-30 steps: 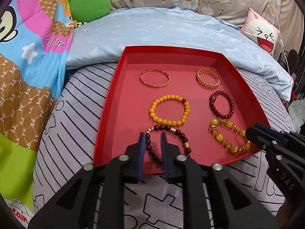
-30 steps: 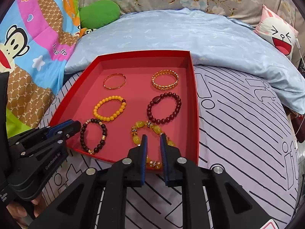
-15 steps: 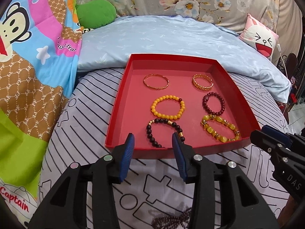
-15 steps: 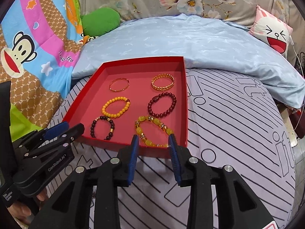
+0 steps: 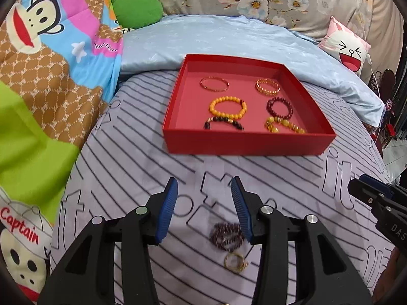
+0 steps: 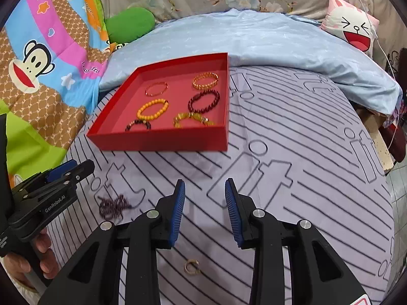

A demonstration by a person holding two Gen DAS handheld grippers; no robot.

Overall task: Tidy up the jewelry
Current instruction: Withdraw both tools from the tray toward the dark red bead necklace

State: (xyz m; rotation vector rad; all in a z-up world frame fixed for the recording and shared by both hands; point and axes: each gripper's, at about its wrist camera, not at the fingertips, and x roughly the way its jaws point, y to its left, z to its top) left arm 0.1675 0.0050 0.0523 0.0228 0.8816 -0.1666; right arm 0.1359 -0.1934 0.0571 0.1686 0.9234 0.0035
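Black tool (image 5: 202, 204) (blue ribbed pads (image 5: 166, 209))

Both wrist cameras looked forward and steeply down along their own fingers, from close above the striped bedsheet (image 5: 127, 167). Each faced the red tray (image 5: 244, 143) further up the bed; the left saw it slightly right of centre, the right saw it left (a mirrored pair). Both shared the tray, the purple bead strand (image 6: 112, 206) and each other's gripper at the frame edge
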